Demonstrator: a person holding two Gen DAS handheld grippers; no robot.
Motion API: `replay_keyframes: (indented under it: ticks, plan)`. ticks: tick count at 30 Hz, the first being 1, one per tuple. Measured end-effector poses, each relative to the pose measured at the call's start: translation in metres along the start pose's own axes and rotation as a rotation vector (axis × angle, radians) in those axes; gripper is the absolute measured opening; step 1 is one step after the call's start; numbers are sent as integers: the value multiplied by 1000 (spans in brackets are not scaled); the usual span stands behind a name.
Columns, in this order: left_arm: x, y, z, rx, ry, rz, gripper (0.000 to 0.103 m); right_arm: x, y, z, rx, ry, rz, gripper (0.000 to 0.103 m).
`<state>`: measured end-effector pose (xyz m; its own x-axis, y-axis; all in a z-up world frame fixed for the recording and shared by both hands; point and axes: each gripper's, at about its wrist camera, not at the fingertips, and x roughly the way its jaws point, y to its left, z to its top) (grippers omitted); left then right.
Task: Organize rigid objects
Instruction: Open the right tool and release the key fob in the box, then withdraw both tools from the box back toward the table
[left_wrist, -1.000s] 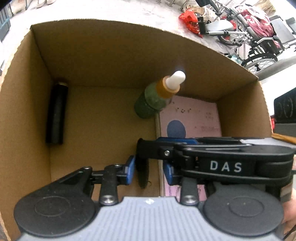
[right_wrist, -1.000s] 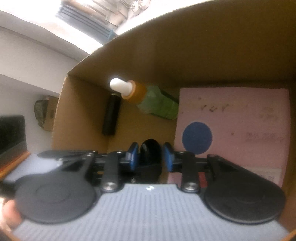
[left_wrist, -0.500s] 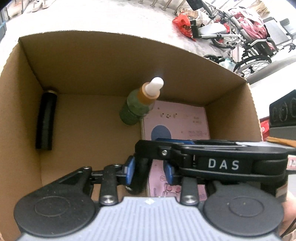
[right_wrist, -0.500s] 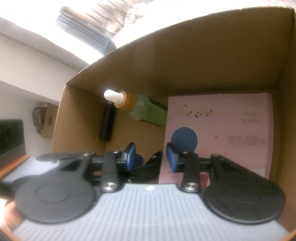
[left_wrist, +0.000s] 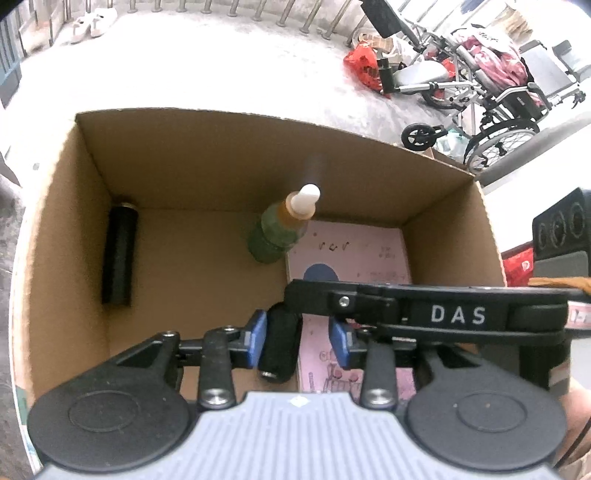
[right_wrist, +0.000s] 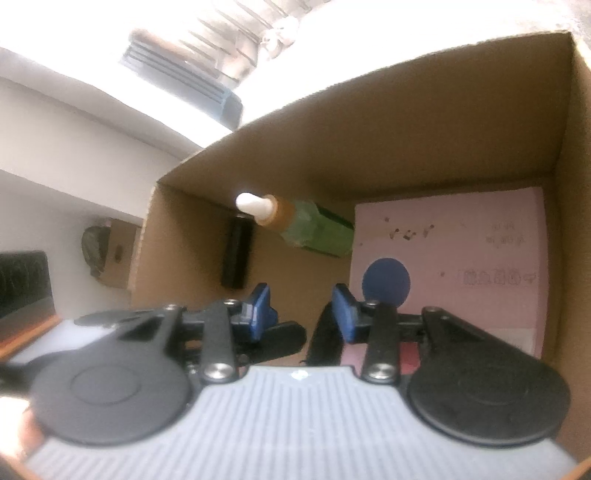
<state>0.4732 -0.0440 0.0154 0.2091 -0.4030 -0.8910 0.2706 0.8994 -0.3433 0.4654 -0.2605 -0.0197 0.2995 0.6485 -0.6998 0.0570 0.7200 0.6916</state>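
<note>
Nearest both cameras, a short black foam-covered cylinder (left_wrist: 279, 345) lies on the floor of the open brown cardboard box (left_wrist: 229, 158), just beside the near corner of the flat pink printed carton (left_wrist: 354, 251) that fills the box's right side. The left gripper (left_wrist: 297, 341) straddles this cylinder, its long axis running along the fingers, away from the camera. The jaws are opening: the left blue pad still sits at the cylinder's side, the right pad stands clear of it. The right gripper (right_wrist: 303, 314) is just beside it, jaws also opening, nothing between them; the cylinder (right_wrist: 327, 341) lies off its right finger. So the left hand is the nearer one, though the piece looks released. Farther in, a green glass dropper bottle with an amber collar and white bulb (left_wrist: 282, 229) stands at the carton's far left corner. Farthest left, a long black tube (left_wrist: 120, 254) lies against the box's left wall.
</note>
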Motion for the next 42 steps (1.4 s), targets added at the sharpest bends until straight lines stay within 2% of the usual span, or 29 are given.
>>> replay_keyframes:
  ticks: [4,10,15,22,27,31,38,42]
  plan:
    - [-2,2,-6,-10,13,20,41,0,1,-4,18,19,-15,41]
    - [7,15,-6,-46,55,34,45,23,-1,-8,74,78,-69,47]
    - [8,23,-3,-65,48,25,46,30,1,-4,85,84,-49,48]
    - [-6,20,-8,-52,6,8,52,20,5,-7,71,54,-51,50]
    - [-44,6,-21,-11,-65,-5,59,-32,21,-26,23,-50,-43,52]
    - [-91,-8,-36,15,-174,-14,71,-88,35,-52,-22,-159,-51,53]
    - [-189,-23,-77,16,-373,-106,88,-201,47,-121,-86,-366,-75,53]
    - [-243,-33,-123,80,-494,-185,96,-260,50,-179,-113,-497,-38,57]
